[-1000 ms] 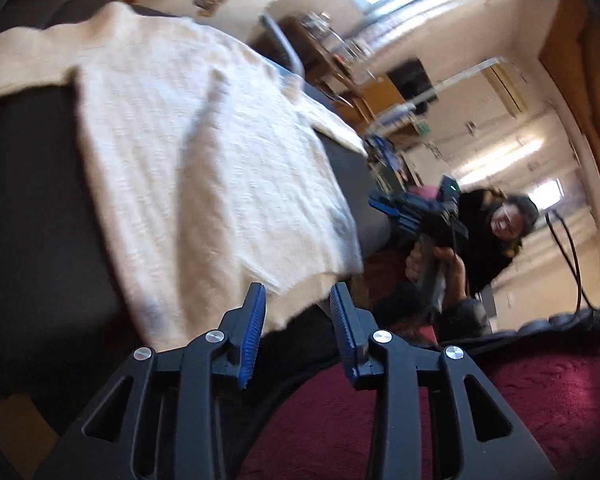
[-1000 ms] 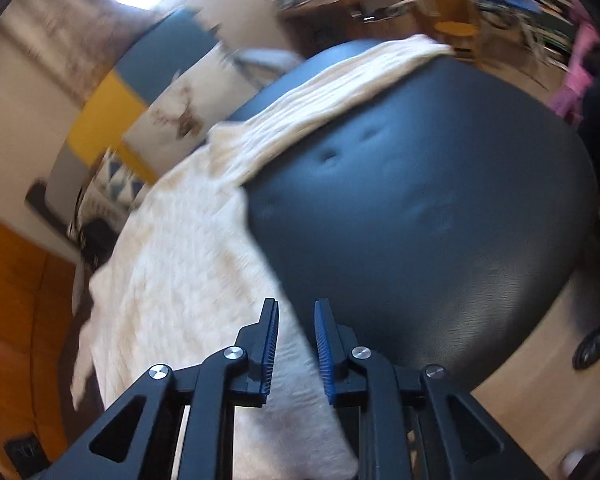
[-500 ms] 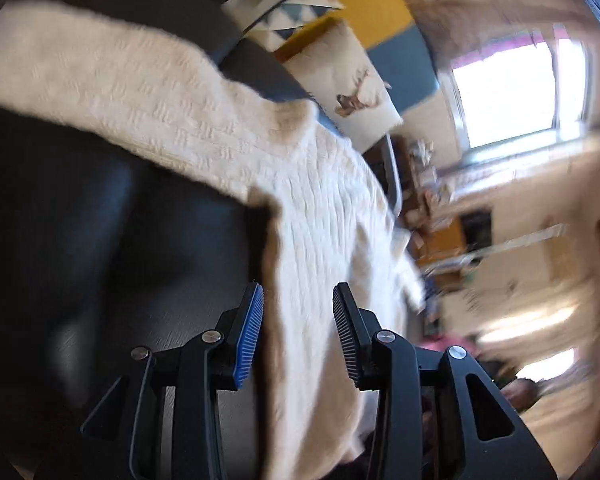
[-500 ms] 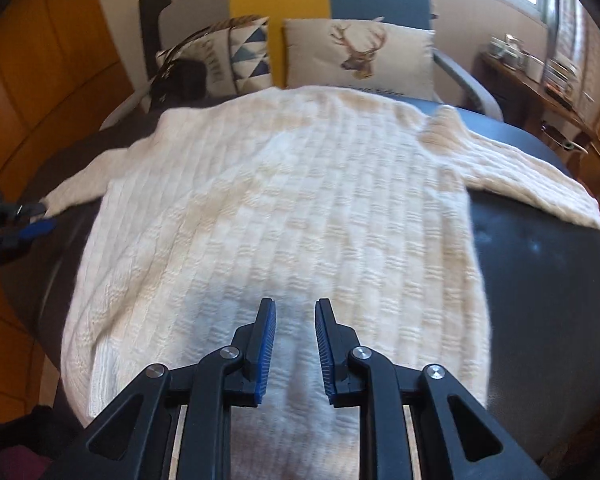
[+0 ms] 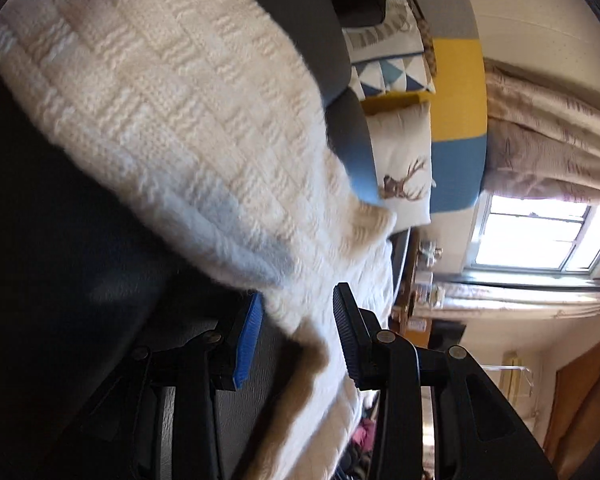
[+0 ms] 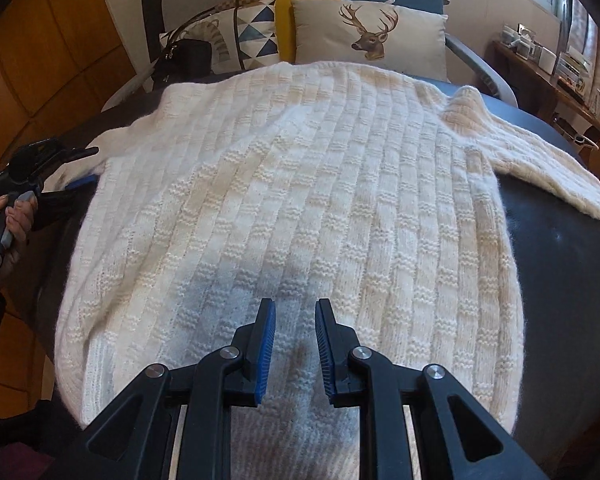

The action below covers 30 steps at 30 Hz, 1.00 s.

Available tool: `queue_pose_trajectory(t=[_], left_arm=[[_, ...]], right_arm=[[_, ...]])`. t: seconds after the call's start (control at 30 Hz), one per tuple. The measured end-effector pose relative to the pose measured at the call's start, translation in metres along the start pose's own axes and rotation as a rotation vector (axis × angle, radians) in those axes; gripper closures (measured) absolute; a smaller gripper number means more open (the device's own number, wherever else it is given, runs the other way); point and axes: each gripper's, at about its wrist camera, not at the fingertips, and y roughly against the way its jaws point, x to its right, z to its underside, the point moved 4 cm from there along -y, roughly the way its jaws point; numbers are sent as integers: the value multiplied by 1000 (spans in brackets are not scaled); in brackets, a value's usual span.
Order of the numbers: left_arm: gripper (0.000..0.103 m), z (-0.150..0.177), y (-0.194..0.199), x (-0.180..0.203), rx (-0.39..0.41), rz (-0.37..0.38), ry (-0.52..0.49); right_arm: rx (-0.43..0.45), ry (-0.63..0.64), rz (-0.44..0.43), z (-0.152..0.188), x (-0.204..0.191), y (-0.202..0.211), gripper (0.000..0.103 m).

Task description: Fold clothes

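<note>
A cream knitted sweater (image 6: 300,200) lies spread flat on a dark padded surface (image 6: 560,264), hem toward the near edge, collar (image 6: 466,106) at the far right, one sleeve (image 6: 552,168) stretched out to the right.

The right hand-held gripper (image 6: 295,344) hovers over the near hem with its jaws released, a clear gap between the blue pads and only knit showing through it. Against the view half a second ago its framing is almost the same, only a little closer to the hem.

The left hand-held gripper (image 5: 296,340) is also released, its jaws wide apart with the edge of the left sleeve (image 5: 172,120) lying between them, not pinched. Half a second ago that sleeve lay farther off; now it fills the upper left of the left wrist view, and the camera has rolled so the window (image 5: 540,236) sits at the right. From the right wrist view the left hand-held gripper appears at the far left beside the sleeve end, held by a hand (image 6: 18,216).

A deer cushion (image 6: 370,34) and a triangle-pattern cushion (image 6: 252,32) stand behind the sweater.
</note>
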Motion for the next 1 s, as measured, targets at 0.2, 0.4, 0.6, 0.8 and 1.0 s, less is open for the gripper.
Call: queue_pose_trajectory(t=[0.2,0.4,0.6,0.8,1.0], left_arm=[[94,-17,-2,7,122,-162,-85],[95,-44,4,22,191,-285,-204],[94,-86,9,34,244,-409,-235],[81,-85,27,34,87,-429,-209],[80,-39,68,65,157,-403,-444]], right_arm=[[65,61,58,-13,2,-4,83],[76,84,95,-40,30,-23,84],[37,84,42,-47,40,-52,84],[-4,71,-27,-53,45,-54,83],[40,97,-34,-69,71,-28,84]])
